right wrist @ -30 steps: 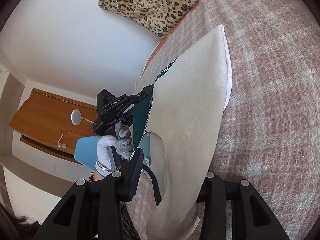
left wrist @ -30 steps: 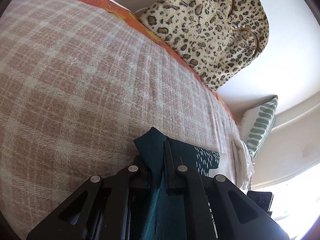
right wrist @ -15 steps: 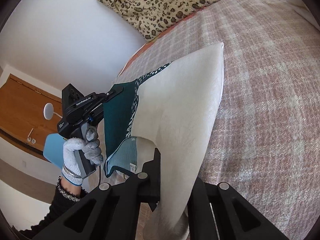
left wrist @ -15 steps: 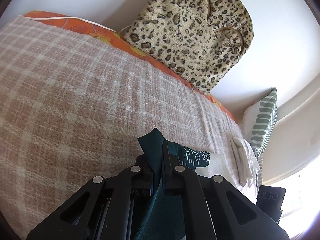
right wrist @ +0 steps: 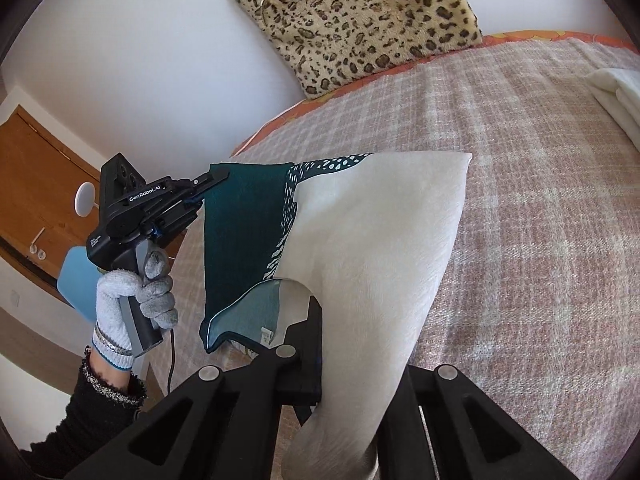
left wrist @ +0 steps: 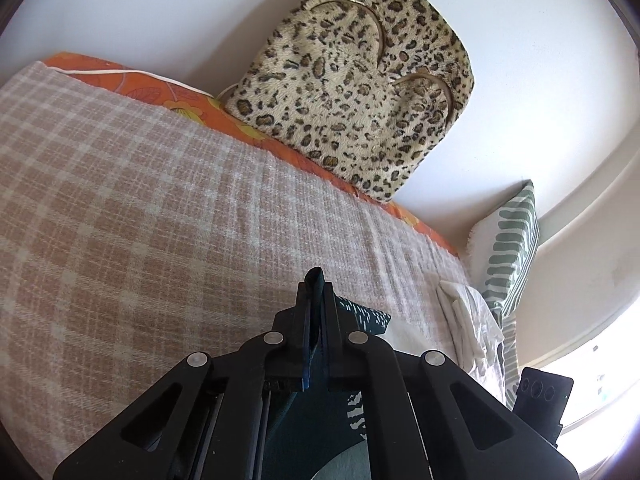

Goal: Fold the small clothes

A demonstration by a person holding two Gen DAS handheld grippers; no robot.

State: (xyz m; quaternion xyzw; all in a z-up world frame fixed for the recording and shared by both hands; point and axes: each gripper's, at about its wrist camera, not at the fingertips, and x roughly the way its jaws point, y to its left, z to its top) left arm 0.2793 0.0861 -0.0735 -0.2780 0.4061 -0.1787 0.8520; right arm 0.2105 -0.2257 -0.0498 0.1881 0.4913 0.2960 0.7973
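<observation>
A teal-and-cream garment [right wrist: 360, 240] is held stretched above the bed [right wrist: 540, 240] between both grippers. The left gripper [right wrist: 214, 178] is closed on the teal corner, seen from the right wrist view at upper left, held by a gloved hand [right wrist: 134, 300]. In the left wrist view the same gripper [left wrist: 315, 292] is shown with jaws pinched together on a teal fold of the garment [left wrist: 362, 314]. The right gripper [right wrist: 352, 360] is clamped on the garment's lower edge near the neckline; its right finger is hidden behind the cream fabric. The cream half hangs toward the plaid blanket [left wrist: 140, 220], with one corner pointing toward the far side. A leopard-print bag [left wrist: 360, 92] is leaned on the wall at the bed's far edge. Folded white cloth [left wrist: 464, 320] is lying beside a striped pillow [left wrist: 508, 248].
</observation>
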